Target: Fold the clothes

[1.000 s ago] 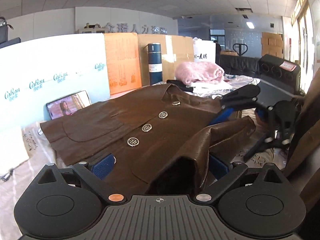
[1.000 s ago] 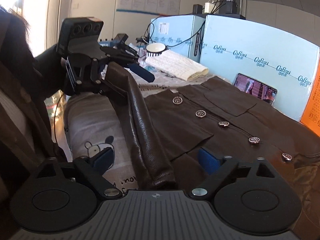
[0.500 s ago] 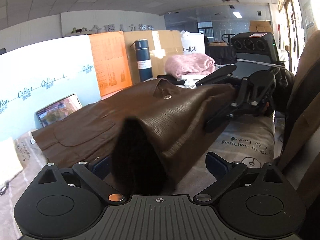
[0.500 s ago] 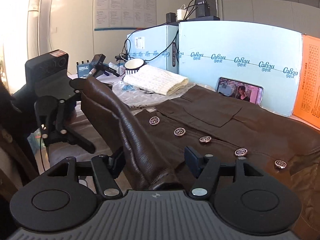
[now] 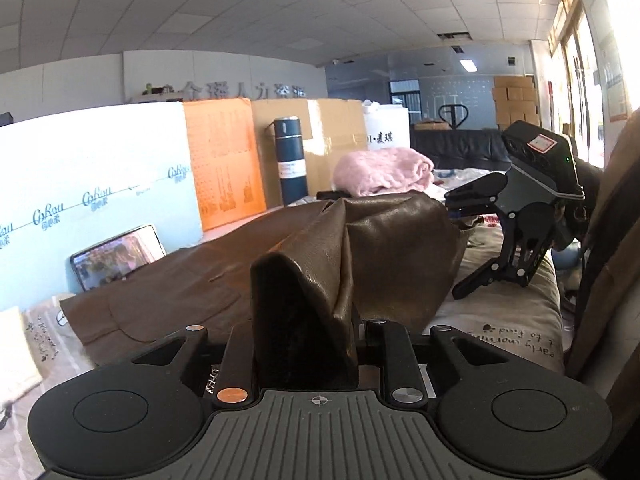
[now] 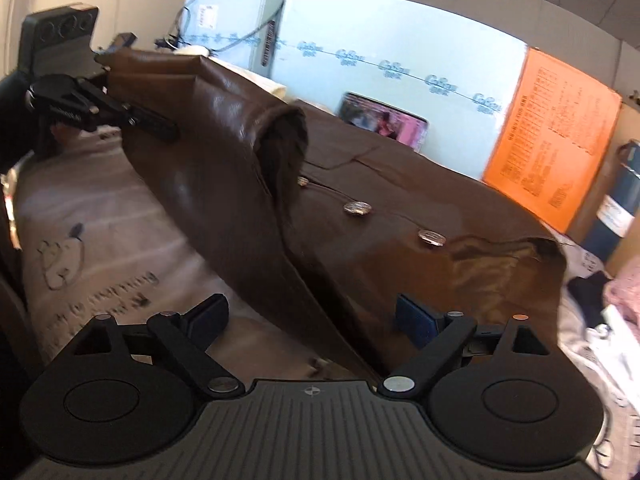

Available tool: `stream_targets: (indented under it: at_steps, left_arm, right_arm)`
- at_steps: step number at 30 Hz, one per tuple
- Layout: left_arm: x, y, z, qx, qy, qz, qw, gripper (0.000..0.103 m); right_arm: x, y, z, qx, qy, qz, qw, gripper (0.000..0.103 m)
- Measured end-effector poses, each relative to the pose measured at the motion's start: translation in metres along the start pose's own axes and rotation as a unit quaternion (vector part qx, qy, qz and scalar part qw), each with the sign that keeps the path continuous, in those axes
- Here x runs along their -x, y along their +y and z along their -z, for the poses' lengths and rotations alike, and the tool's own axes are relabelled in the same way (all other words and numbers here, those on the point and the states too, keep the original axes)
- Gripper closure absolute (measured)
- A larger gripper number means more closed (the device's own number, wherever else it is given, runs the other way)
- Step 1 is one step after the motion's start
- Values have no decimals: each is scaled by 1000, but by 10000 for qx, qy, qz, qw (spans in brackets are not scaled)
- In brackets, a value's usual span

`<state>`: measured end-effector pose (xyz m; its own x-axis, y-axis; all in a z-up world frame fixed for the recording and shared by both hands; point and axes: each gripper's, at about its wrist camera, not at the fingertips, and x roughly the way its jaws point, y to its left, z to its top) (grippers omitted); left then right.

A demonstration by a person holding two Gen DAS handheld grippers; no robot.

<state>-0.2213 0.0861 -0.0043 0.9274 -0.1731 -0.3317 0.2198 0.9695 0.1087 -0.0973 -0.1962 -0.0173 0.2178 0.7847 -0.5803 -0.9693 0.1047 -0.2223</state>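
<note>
My left gripper point(image 5: 304, 344) is closing on a raised fold of the brown jacket point(image 6: 400, 240) spread on the table point(image 6: 92, 248), while my right gripper point(image 6: 312, 320) opens, jacket unpinched between its jaws.

Left fingers point(image 5: 240, 354) hidden behind jacket sleeve point(image 5: 312, 280)

Raised jacket sleeve point(image 5: 360, 248) blocks twelve o'clock; bare bedsheet point(image 5: 512, 312) clear at two; phone point(image 5: 118, 256) obstructs at ten.
</note>
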Motion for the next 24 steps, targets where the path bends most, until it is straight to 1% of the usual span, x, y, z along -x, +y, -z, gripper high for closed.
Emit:
stream_targets:
  at_steps: [3, 4, 5, 6, 7, 8, 10, 16, 20, 22, 23, 24]
  left_arm:
    - [3, -1, 1, -23, -61, 122, 9999, 82]
    - [4, -1, 1, -32, -88, 138, 9999, 85]
    - [5, -1, 1, -31, -125, 152, 9998, 87]
    - [7, -1, 2, -18, -163, 159, 9997, 88]
    - [9, -1, 1, 8, -192, 182, 9997, 88]
    - [10, 0, 1, 32, -208, 205, 9996, 88]
    - [12, -2, 1, 38, -229, 260, 9994, 91]
    - [27, -15, 1, 196, -302, 568, 9977, 100]
    - [37, -33, 3, 224, -242, 827, 9960, 100]
    - [42, -38, 3, 257, -353, 850, 9954, 100]
    - [45, -37, 3, 295, -437, 821, 9952, 99]
    - [47, -31, 2, 385, -580, 712, 9950, 99]
  right_arm:
    - [6, -24, 11, -81, 328, 573, 9978, 14]
    - [9, -32, 13, -150, 383, 698, 9967, 23]
    - [12, -38, 15, -181, 424, 792, 9958, 39]
    - [15, -43, 17, -212, 465, 886, 9948, 51]
    - [18, -48, 20, -241, 480, 926, 9943, 69]
    - [20, -50, 21, -280, 435, 835, 9952, 81]
    - [22, -52, 22, -410, 307, 591, 9969, 91]
    - [27, -45, 23, -525, 163, 562, 9969, 95]
    - [41, -30, 23, -438, 104, 555, 9974, 95]
    - [50, -25, 23, -410, 61, 614, 9973, 95]
    - [55, -24, 22, -390, 14, 669, 9970, 95]
    - [58, -25, 20, -360, -46, 734, 9966, 95]
